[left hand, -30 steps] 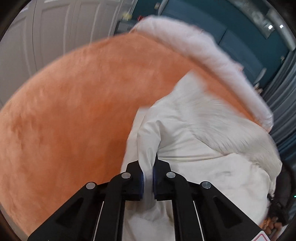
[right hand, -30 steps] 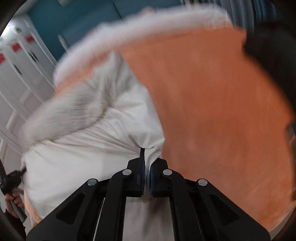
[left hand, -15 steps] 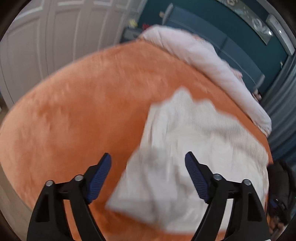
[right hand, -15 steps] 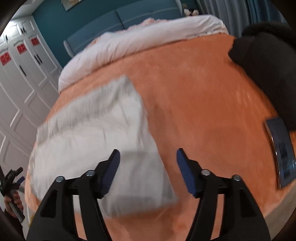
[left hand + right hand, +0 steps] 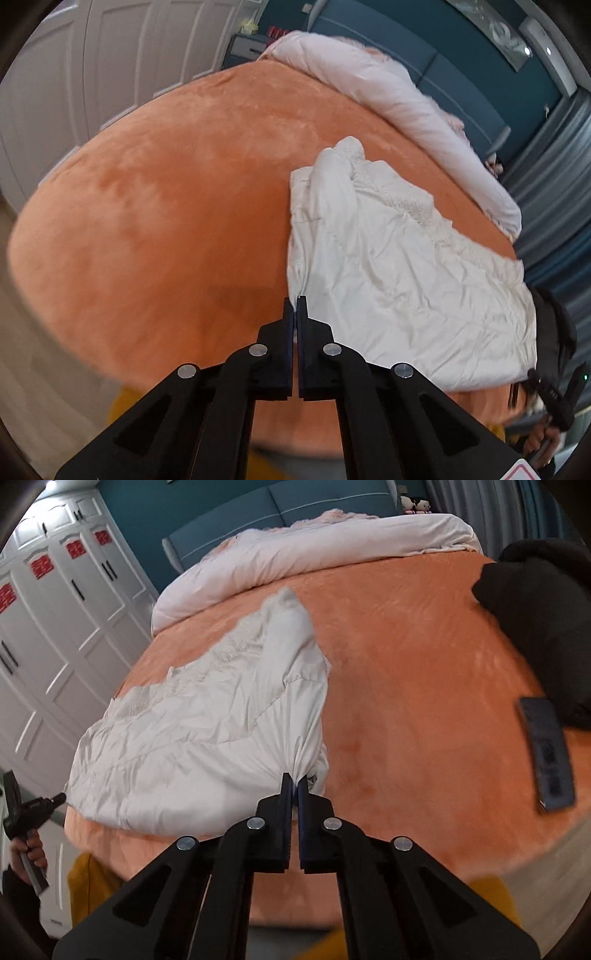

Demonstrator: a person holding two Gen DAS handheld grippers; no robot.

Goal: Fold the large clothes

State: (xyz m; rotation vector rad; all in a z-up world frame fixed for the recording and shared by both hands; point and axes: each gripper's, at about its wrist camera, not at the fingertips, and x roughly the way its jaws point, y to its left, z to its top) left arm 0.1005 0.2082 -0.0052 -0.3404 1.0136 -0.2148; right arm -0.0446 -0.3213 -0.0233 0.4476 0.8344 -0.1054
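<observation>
We see a white padded garment (image 5: 399,266) lying crumpled on a bed covered by an orange plush blanket (image 5: 166,206), whose short pile shows faint brushed patches. The garment's shell is smooth and slightly glossy, creased all over, with stitched quilting lines curving across it; a strip of fluffy white trim runs along its far edge, and a rounded, bunched end sticks up toward the head of the bed.

Our left gripper (image 5: 296,301) has just been closing its jaws, and they now stand pressed together on the garment's near left corner, where thin pleats of cloth gather into the narrow slit between the blue pads. Our right gripper (image 5: 295,780) has likewise just been closing; its jaws pinch the near right corner, and the fabric fans out from the pinch in tight, radiating folds. Both grippers are matte black, angular, with silver rivets along their linkages.

Beyond the garment, a pale, puffy duvet (image 5: 314,550) is rolled into a long soft ridge across the head of the bed, in front of a teal padded headboard (image 5: 288,502). In the right wrist view a black fuzzy garment (image 5: 539,620) sits heaped at the right edge of the bed, and a flat, dark rectangular slab (image 5: 546,753) lies on the blanket just beside it. White panelled wardrobe doors (image 5: 55,620) line the wall to the left.
</observation>
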